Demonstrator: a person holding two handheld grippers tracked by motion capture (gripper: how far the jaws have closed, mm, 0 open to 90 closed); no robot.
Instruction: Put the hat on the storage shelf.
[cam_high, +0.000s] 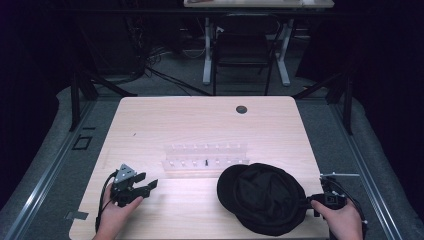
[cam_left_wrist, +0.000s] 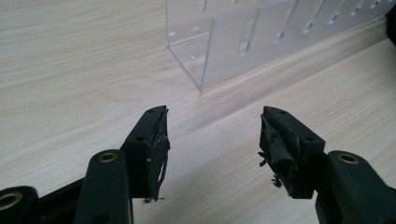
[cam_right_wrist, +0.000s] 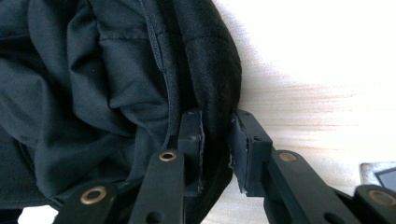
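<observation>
The black cap (cam_high: 262, 197) lies on the bench (cam_high: 200, 120), just in front of the clear rack (cam_high: 205, 155). The right hand-held gripper (cam_right_wrist: 217, 140) pinches the cap's rim; the left hand-held gripper (cam_left_wrist: 212, 144), left of the rack, is spread open, holding nothing.

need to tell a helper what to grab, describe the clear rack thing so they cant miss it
On the light wooden table, look near the middle, just beyond the black fabric cap. The clear acrylic slotted rack lies there, a long low see-through strip with a row of slots, the one transparent item on the table.
</observation>
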